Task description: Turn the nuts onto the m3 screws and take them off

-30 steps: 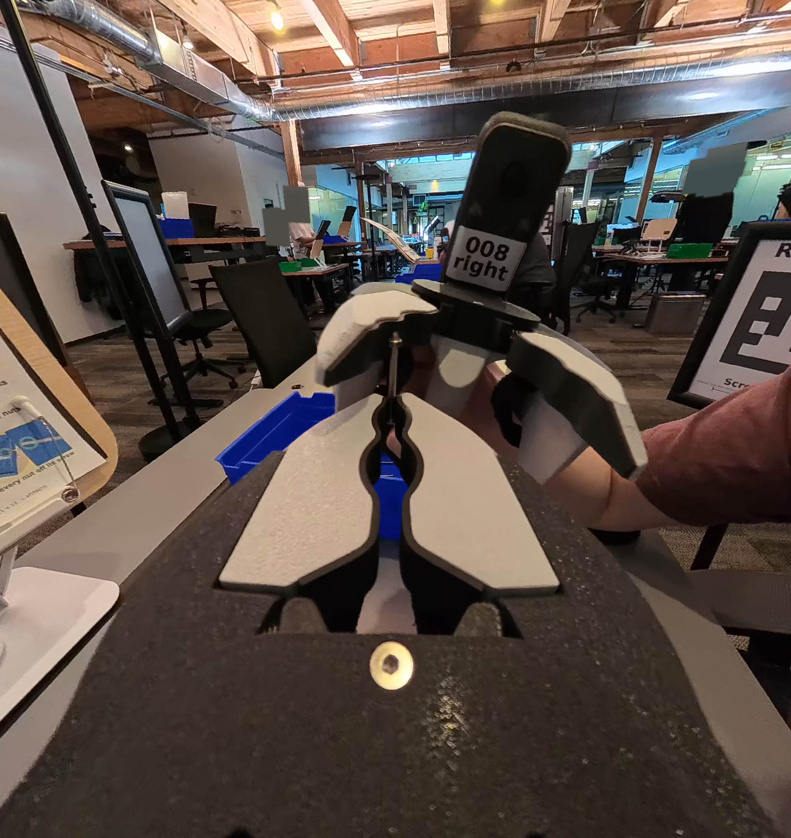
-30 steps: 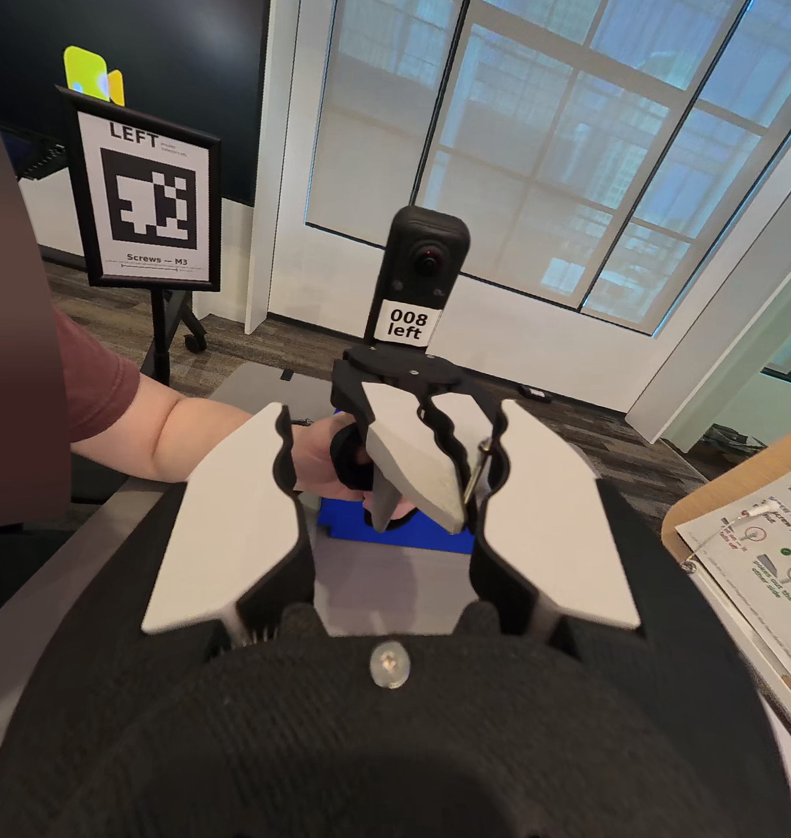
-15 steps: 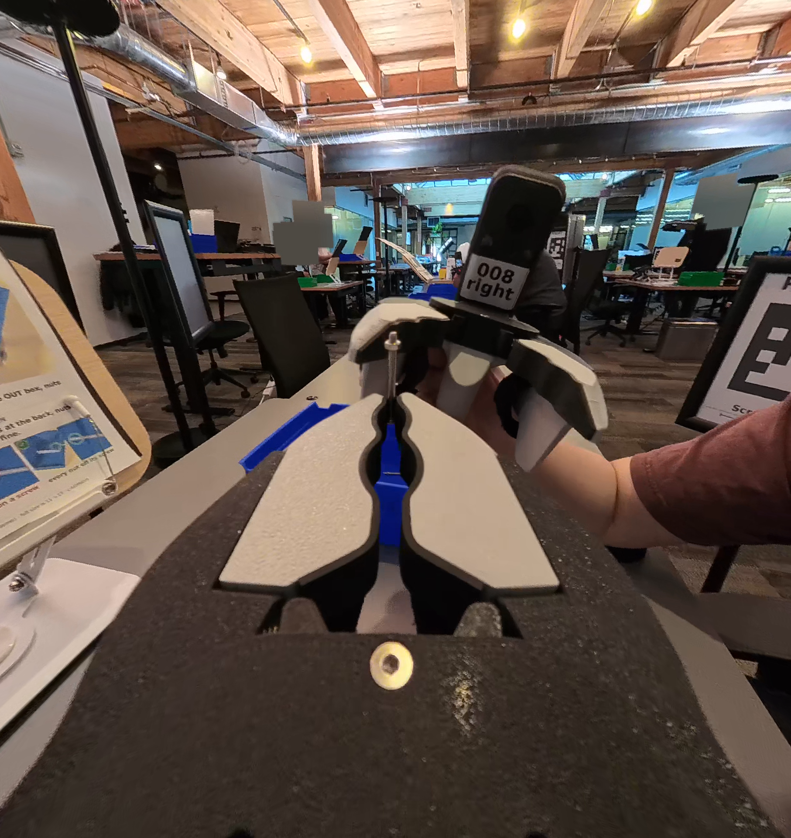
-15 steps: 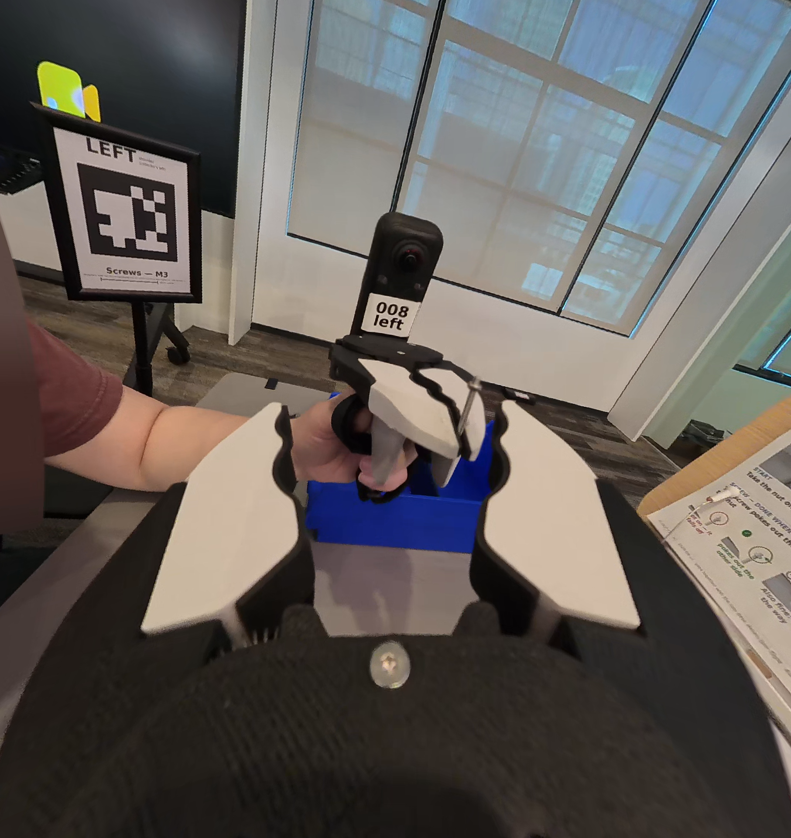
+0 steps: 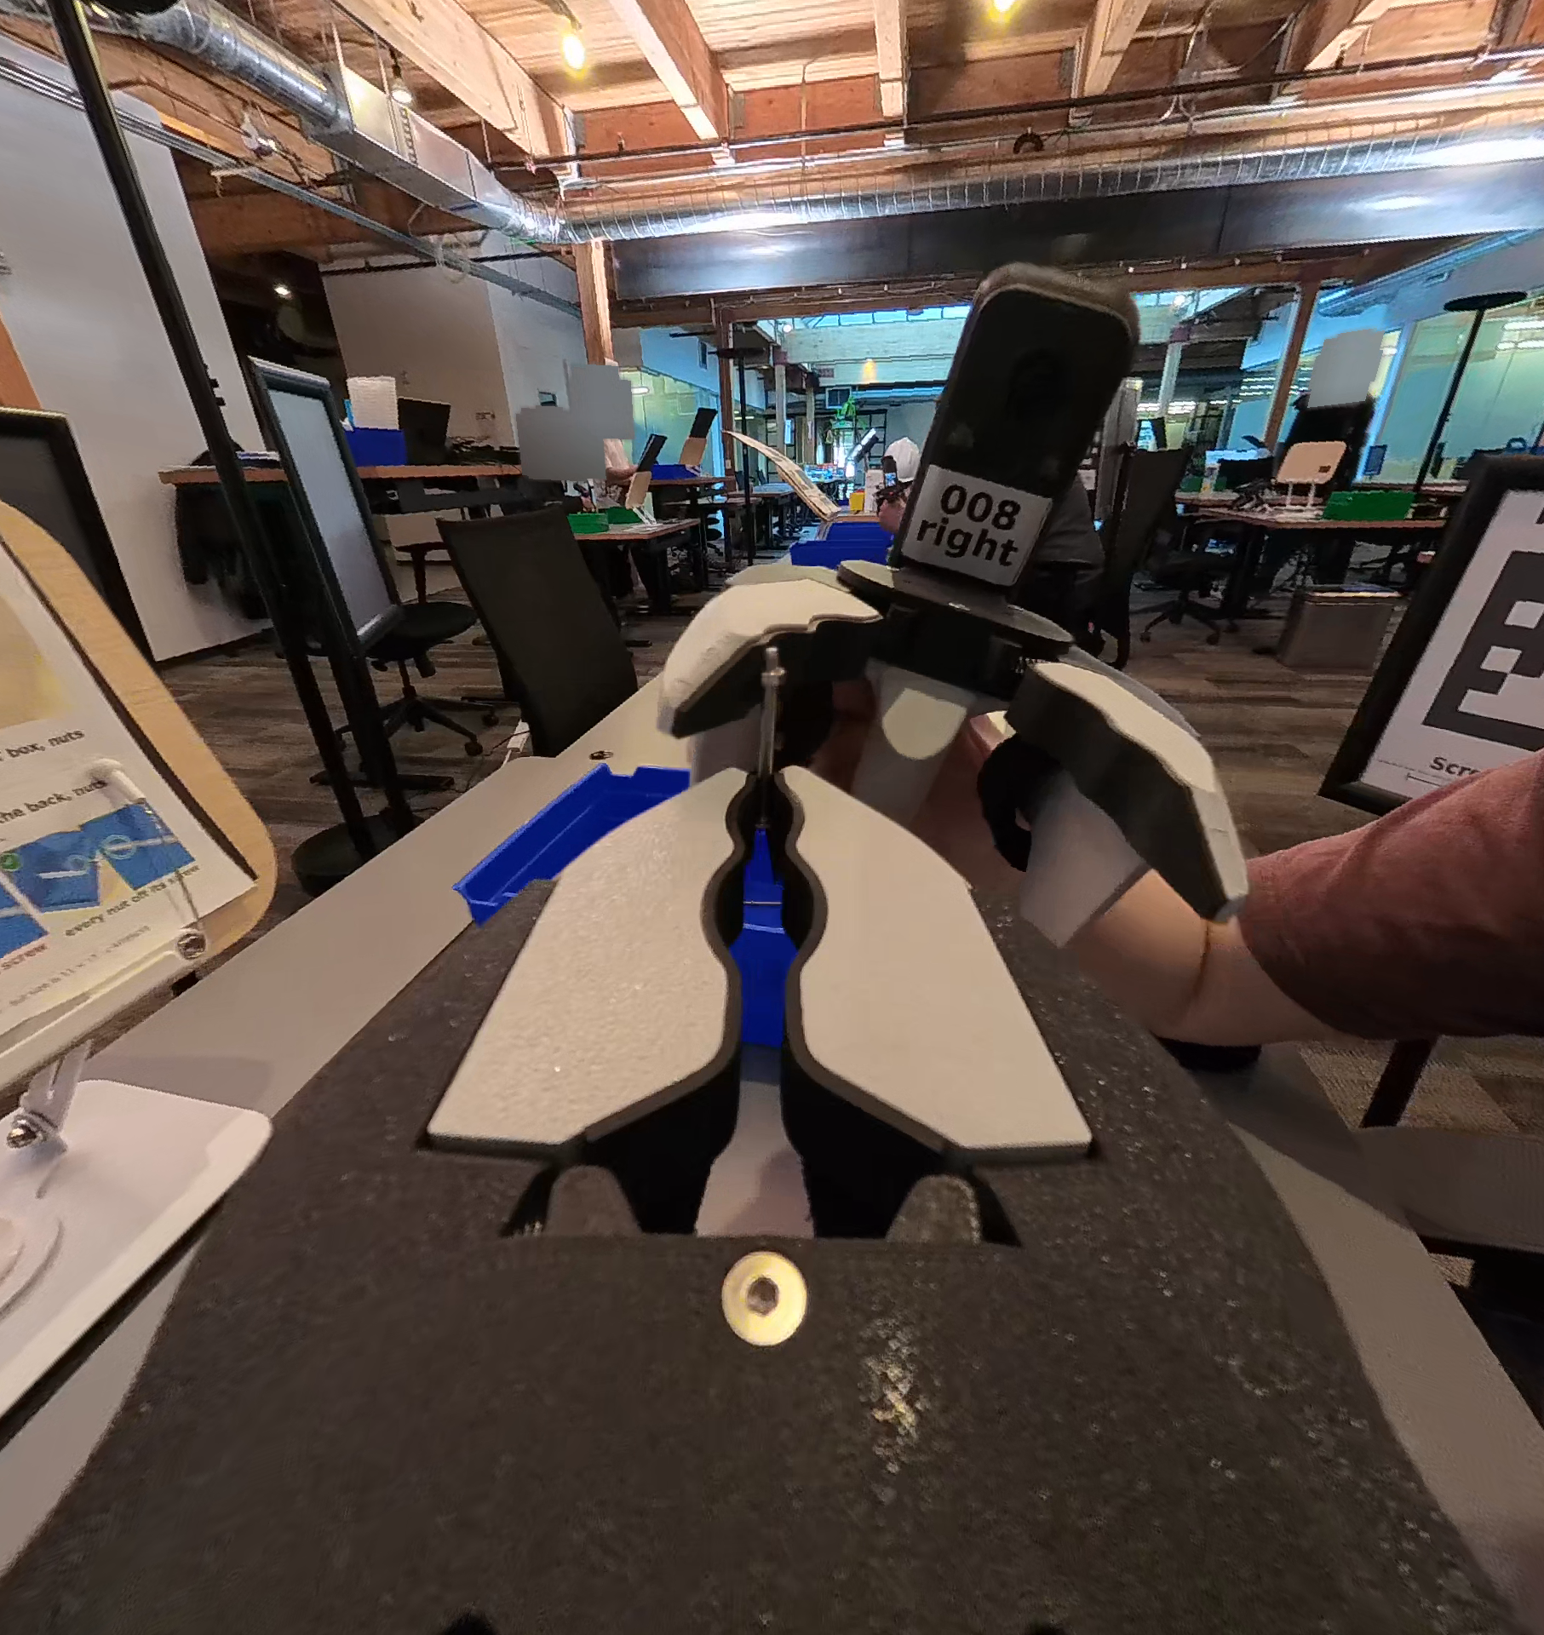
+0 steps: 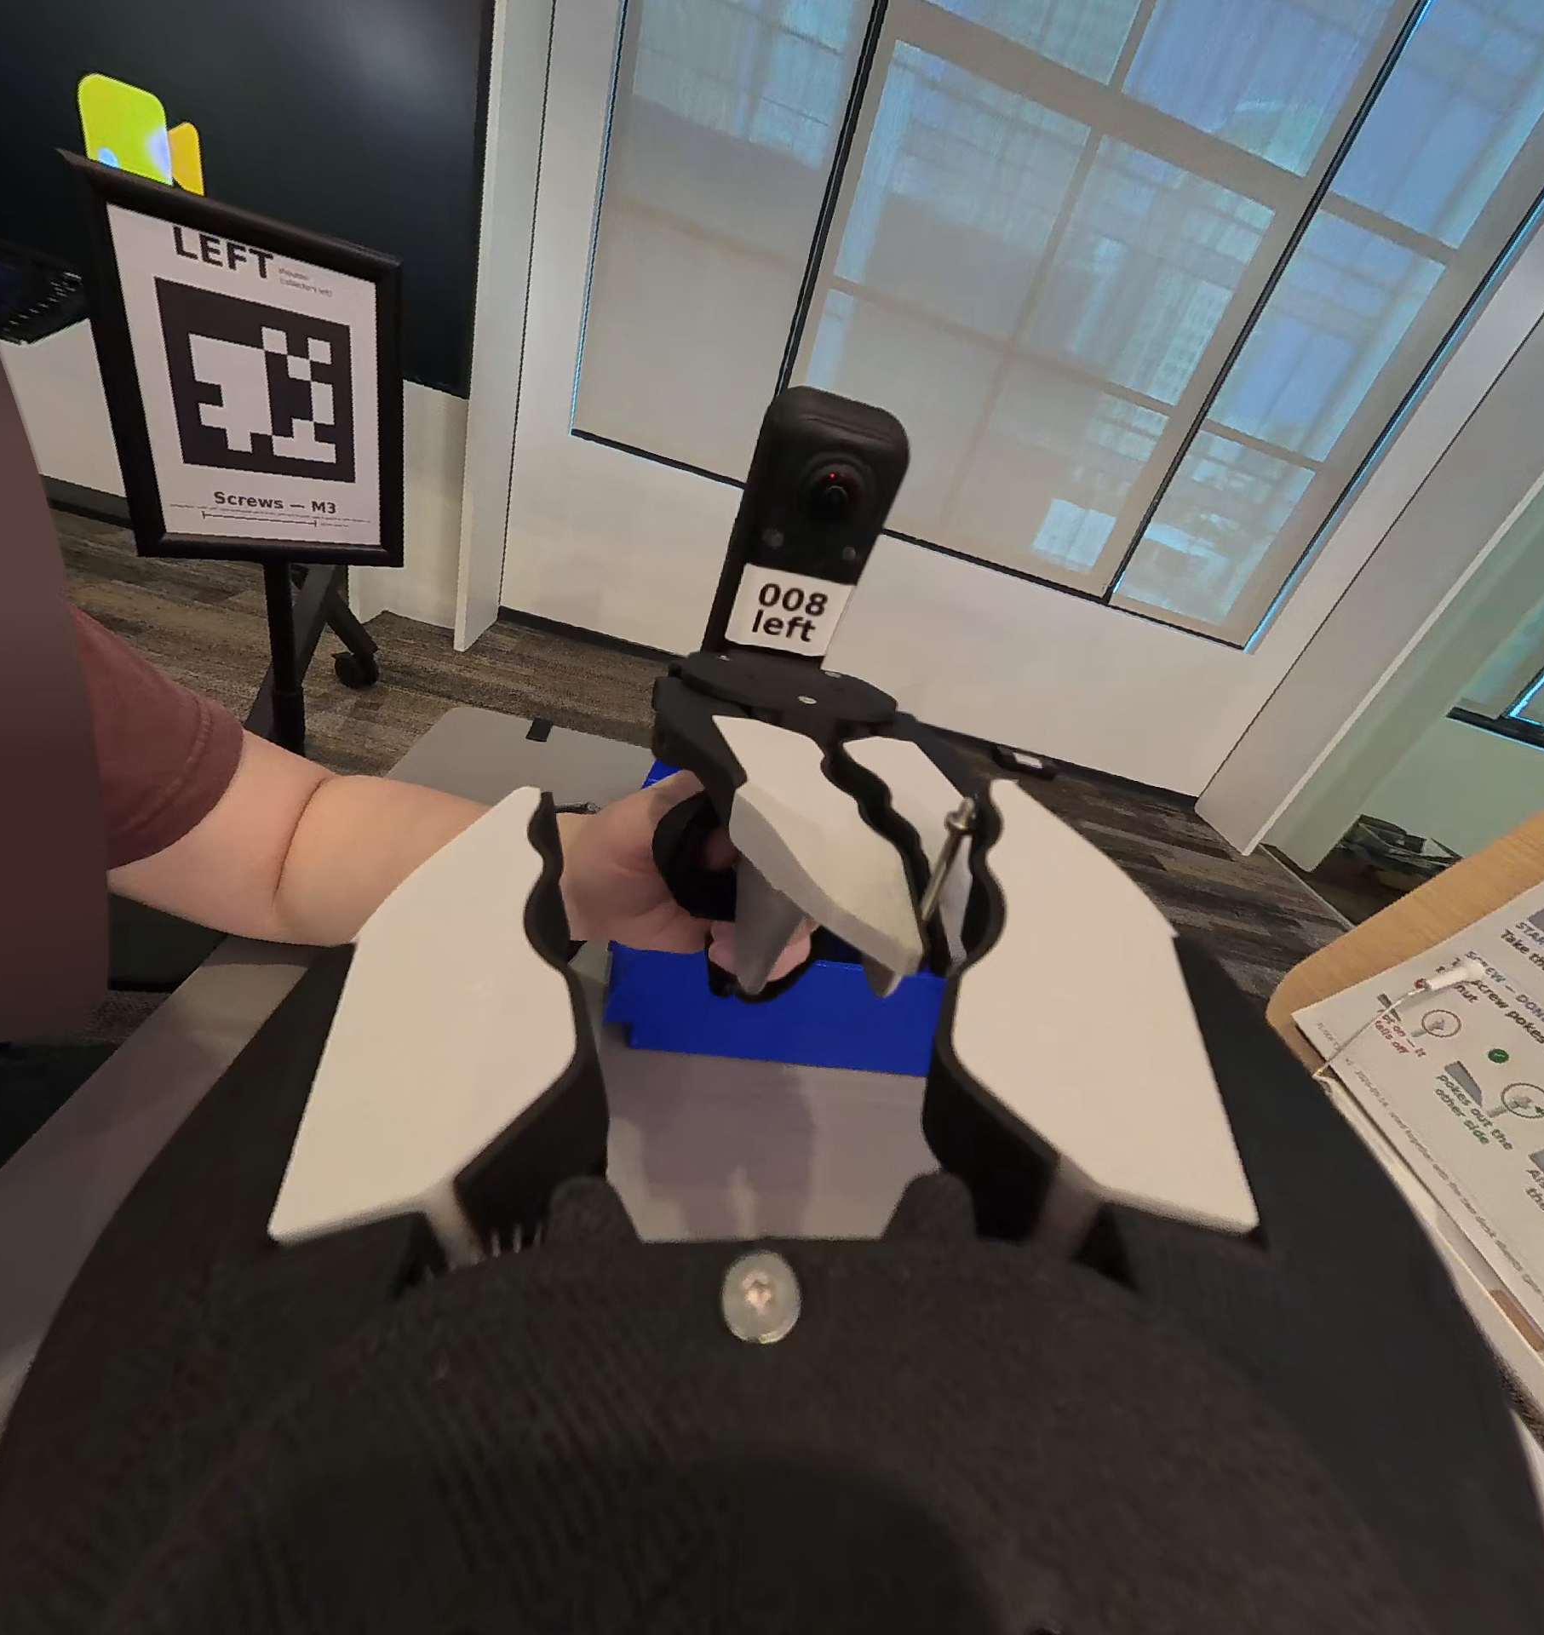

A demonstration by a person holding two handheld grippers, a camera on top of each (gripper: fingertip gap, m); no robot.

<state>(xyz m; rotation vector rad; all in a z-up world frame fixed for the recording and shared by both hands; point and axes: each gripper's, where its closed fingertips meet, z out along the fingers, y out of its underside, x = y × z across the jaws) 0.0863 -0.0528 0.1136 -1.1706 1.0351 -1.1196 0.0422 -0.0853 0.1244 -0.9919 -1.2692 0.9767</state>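
Left wrist view: my left gripper [image 5: 764, 787] pinches screw [image 5: 766, 721] upright; right gripper [image 6: 764, 863] spread wide, empty, w/ blue bin [image 6: 777, 1017] behind, instruction sheet [image 6: 1476, 1079] at right.

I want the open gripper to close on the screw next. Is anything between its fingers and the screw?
Nothing visible. The screw stands up from the shut left gripper, right against the inner face of one finger of the open right gripper. Only the left gripper's own fingers sit in that gap, below the screw's head.
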